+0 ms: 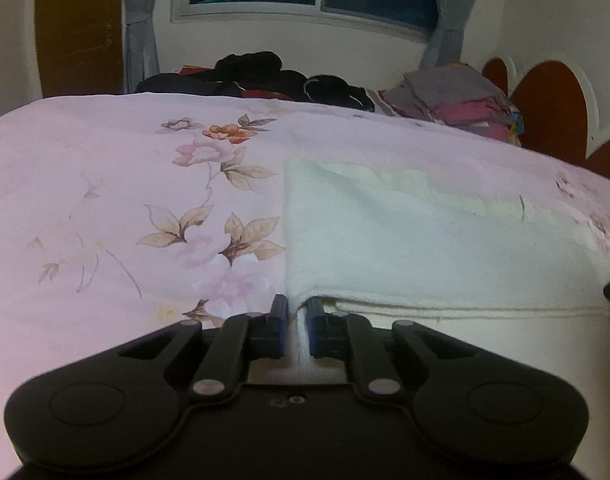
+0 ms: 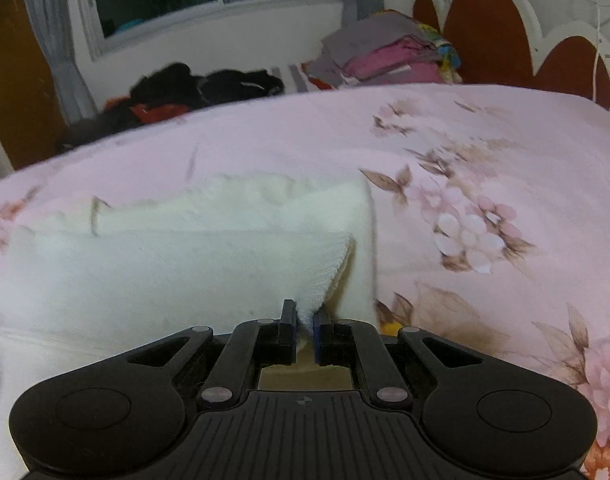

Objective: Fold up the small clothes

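your left gripper (image 1: 296, 312) is clamped on the near left corner of the white cloth (image 1: 425, 240), its blue-padded fingers (image 1: 279, 314) nearly together with the hem running between them, at about 6 o'clock in the left wrist view. the cloth itself lies on the pink floral bedspread (image 1: 105, 184) and spreads from that corner out toward 3 o'clock, with a second layer showing under the lifted edge, so it looks already doubled over. judge it as light, soft and limp: it looks like a fuzzy knit or terry, so it should not slip from the pads, but it will sag and drape between your two hands unless you keep it taut. moving right, your right gripper (image 2: 304, 322) is pinched shut on the cloth's near right corner (image 2: 321, 296), where the fabric bunches into ribbed pleats and rises in a small tent toward 12 o'clock. that grip seems to hold more than one layer, though you cannot tell from here exactly how many. the corners are the right places to hold; grab both layers together so the fold does not slide apart. beyond the cloth, at 11 o'clock in the right wrist view, lies a heap of dark clothes (image 2: 209, 84), and at 1 o'clock a folded stack (image 2: 385, 56) sits by the headboard (image 2: 489, 28).
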`<state>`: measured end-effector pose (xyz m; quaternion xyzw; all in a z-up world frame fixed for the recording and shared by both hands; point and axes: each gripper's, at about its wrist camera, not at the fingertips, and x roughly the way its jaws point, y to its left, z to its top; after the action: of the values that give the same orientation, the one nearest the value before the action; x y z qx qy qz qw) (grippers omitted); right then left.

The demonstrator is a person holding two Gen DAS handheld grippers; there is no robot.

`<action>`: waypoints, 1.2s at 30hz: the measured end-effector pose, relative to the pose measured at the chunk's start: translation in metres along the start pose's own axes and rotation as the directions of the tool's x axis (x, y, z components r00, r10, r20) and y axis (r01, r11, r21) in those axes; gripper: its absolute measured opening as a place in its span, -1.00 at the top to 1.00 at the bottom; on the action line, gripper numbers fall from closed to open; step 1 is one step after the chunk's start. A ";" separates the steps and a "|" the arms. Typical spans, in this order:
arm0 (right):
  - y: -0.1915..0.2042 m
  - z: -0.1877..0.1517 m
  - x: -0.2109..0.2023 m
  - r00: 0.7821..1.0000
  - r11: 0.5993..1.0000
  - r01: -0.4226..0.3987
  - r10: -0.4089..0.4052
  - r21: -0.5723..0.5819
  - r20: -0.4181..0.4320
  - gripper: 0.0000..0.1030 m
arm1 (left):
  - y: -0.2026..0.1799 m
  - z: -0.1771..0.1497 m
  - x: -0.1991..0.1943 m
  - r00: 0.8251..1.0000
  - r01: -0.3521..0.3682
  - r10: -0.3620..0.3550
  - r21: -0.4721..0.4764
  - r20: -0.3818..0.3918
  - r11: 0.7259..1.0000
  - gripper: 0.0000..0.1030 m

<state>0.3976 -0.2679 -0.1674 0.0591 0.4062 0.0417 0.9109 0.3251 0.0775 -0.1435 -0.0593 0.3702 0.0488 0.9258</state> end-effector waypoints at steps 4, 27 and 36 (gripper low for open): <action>-0.002 0.004 -0.012 0.997 0.998 0.054 -0.054 0.012 0.049 0.86 | 0.010 0.006 -0.015 0.999 0.043 -0.043 -0.030 -0.019 0.999 0.65; 0.024 0.012 0.017 1.000 1.000 -0.005 0.005 -0.025 0.029 -0.07 | -0.021 0.034 0.034 0.998 0.055 -0.056 -0.028 -0.036 0.998 0.47; 0.053 0.025 0.012 0.995 0.995 -0.085 0.087 -0.057 0.047 0.27 | -0.047 0.053 0.037 0.996 0.082 -0.082 -0.006 -0.041 0.997 0.48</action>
<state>0.4230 -0.2157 -0.1525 0.0527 0.3791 0.0905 0.9194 0.3937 0.0402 -0.1274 -0.0772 0.3863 0.0103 0.9191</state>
